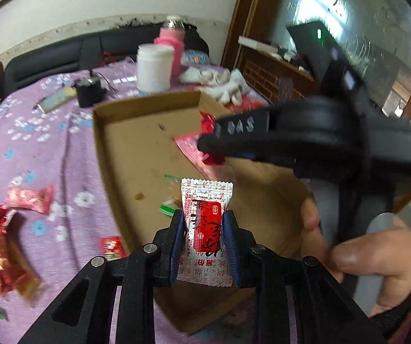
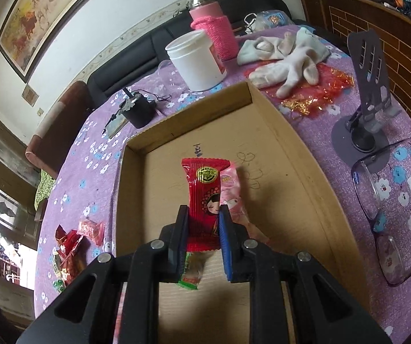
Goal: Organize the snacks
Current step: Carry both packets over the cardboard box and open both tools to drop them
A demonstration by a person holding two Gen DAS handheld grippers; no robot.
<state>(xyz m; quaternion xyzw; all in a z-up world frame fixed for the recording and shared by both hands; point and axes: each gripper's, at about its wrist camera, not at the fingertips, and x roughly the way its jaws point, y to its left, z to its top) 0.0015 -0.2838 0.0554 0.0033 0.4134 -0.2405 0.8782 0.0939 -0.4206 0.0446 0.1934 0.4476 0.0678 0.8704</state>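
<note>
Candy in a white-and-red wrapper (image 1: pixel 205 229) sits clamped between the left gripper (image 1: pixel 204 240) pads, low centre of frame, over the cardboard tray (image 1: pixel 136 154). The right gripper (image 2: pixel 204 238) is clamped on a red sachet (image 2: pixel 204 197) (pink packet (image 2: pixel 232 192) just behind), mid-frame above that tray.

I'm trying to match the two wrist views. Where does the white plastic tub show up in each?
Left wrist: the white tub stands top centre, beyond the cardboard tray's far wall.
Right wrist: the tub stands upper centre, past the tray's far corner.
Shared landmark: the pink-sleeved bottle right behind it.
</note>
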